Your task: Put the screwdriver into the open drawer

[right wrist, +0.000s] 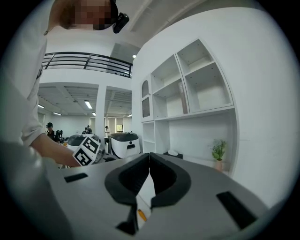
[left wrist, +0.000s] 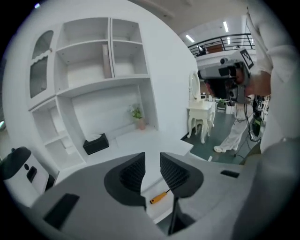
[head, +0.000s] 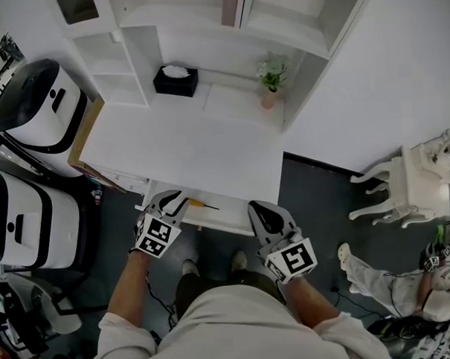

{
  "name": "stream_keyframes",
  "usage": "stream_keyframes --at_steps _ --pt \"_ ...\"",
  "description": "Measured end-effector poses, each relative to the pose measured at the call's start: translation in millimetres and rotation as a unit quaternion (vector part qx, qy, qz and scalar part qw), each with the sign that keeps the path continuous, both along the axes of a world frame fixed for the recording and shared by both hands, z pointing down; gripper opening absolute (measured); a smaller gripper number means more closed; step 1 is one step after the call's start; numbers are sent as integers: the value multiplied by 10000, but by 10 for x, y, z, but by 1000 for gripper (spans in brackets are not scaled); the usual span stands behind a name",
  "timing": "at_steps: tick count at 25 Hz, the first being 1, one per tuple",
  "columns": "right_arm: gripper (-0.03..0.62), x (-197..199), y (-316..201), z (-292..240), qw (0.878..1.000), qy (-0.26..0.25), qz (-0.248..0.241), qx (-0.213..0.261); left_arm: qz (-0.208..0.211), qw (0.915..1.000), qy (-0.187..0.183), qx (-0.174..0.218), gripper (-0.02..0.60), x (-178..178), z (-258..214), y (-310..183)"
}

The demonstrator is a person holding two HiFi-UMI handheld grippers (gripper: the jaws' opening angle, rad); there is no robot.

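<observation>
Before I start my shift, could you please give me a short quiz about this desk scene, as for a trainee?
1. True or false: the screwdriver lies in the open drawer.
2. Which gripper has its jaws apart? A) left gripper B) right gripper C) both
3. In the head view, what stands on the desk near its back right corner?
Key: 1 true. 2 A; the right gripper has its jaws together. 3 a small potted plant.
</observation>
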State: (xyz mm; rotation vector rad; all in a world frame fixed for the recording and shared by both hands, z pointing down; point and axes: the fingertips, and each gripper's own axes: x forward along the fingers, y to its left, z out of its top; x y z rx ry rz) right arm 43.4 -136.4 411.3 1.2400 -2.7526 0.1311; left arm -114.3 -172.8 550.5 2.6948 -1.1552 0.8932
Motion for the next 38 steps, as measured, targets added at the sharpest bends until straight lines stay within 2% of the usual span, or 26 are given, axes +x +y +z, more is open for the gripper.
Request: stream_keyframes --at_steps 6,10,14,19,38 --pt "5 -120 27 -97 9998 -34 -151 100 -368 9958 703 450 87 -27 -644 164" --pt "5 -175 41 -145 9997 -40 -208 143 -511 9911 997 717 74 -47 -967 289" --pt "5 -242 70 -178 9995 -40 -264 190 -799 9829 1327 999 15 -153 -1240 404" --pt "5 -274 59 -211 9993 -29 -277 265 -953 9720 1796 1176 5 -182 -1479 571" --pt "3 -289 124 -218 9988 33 -362 326 -1016 9702 1832 1219 3 -191 -1512 630"
